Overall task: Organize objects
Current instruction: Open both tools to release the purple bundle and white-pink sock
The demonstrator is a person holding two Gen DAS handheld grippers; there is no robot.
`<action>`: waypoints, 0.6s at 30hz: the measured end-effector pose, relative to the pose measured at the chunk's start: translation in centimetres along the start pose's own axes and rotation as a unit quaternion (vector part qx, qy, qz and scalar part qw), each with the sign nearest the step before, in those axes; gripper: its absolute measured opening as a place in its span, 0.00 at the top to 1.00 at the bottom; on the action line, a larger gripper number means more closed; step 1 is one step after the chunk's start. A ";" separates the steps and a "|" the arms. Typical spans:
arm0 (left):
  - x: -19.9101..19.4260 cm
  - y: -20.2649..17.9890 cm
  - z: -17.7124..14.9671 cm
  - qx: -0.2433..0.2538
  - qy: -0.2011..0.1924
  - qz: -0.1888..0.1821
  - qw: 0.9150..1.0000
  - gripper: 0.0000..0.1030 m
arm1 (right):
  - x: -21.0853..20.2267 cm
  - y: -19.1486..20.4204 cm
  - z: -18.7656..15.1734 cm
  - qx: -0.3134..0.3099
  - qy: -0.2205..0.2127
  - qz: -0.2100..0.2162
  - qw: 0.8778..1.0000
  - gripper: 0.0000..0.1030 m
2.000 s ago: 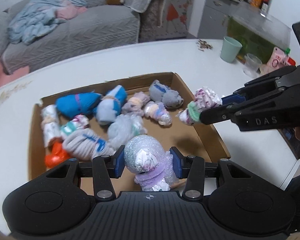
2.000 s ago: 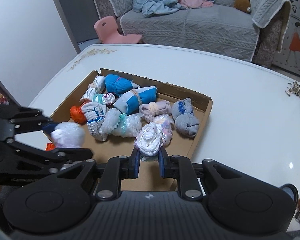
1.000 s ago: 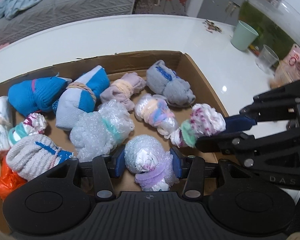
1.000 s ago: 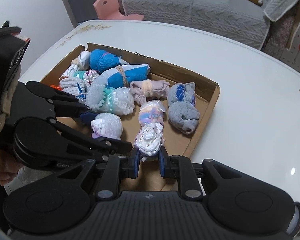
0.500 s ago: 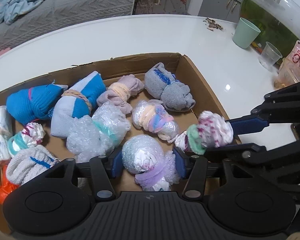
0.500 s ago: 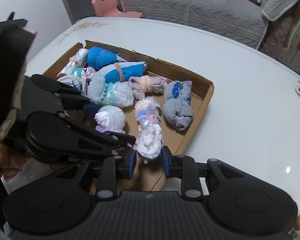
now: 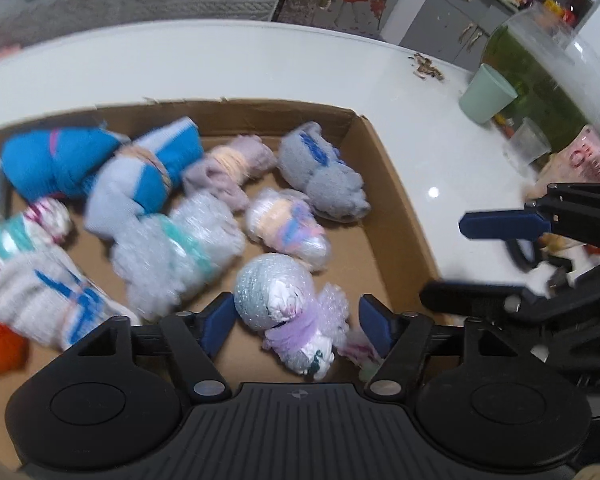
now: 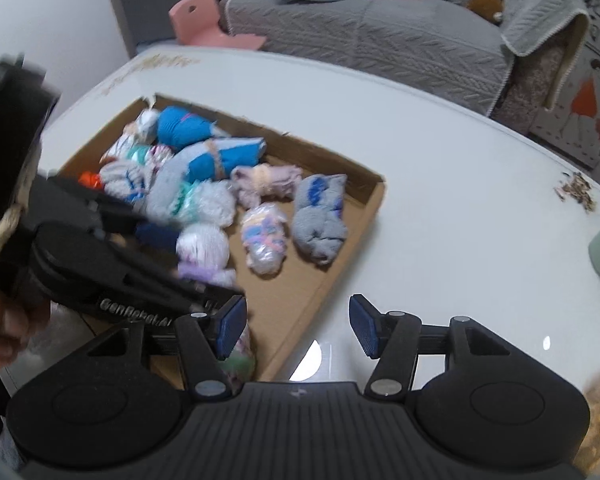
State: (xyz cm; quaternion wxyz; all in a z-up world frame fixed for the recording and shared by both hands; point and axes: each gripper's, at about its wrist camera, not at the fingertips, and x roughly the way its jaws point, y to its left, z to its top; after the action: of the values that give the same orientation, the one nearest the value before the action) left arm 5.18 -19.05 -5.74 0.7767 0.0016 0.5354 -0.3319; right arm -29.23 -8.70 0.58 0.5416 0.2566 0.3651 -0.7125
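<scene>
Holding rolled sock bundles in packed rows so they stay put, a shallow cardboard box (image 7: 396, 184) sits on the white table (image 7: 260, 64), with a grey-and-blue sock roll (image 7: 324, 184) at its far right. The left gripper (image 7: 298, 322), jaws just opened and clear of the bubble-wrapped bundle (image 7: 276, 296) between them, has set it on the near floor of the box. The right gripper (image 8: 298, 326), clamped a second ago, now gapes empty, its white floral roll (image 8: 240, 354) dropped at the near right corner.
</scene>
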 end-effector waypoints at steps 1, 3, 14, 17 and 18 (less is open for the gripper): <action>0.1 -0.2 -0.1 -0.001 0.001 -0.008 1.000 0.26 | -0.2 -0.3 0.0 0.006 -0.004 0.002 1.000 0.46; 0.4 -0.5 -0.1 0.000 0.005 -0.014 1.000 0.25 | -0.2 -0.6 0.1 0.012 -0.009 -0.002 1.000 0.45; -0.8 -0.5 0.5 0.004 -0.016 0.011 1.000 0.21 | -0.4 -0.9 0.1 -0.012 -0.025 0.019 0.999 0.44; -1.5 -0.5 0.5 0.014 -0.023 0.022 0.999 0.20 | -0.7 -0.7 0.0 -0.014 -0.027 0.026 0.999 0.44; -1.7 -0.5 0.5 0.021 -0.022 0.024 0.999 0.18 | -0.8 -0.6 -0.1 -0.016 -0.028 0.031 0.999 0.44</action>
State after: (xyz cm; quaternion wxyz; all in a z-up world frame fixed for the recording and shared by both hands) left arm 4.98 -18.74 -3.94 0.7959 0.0230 0.5107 -0.3243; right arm -29.56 -8.06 1.27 0.5773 0.2392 0.3531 -0.6963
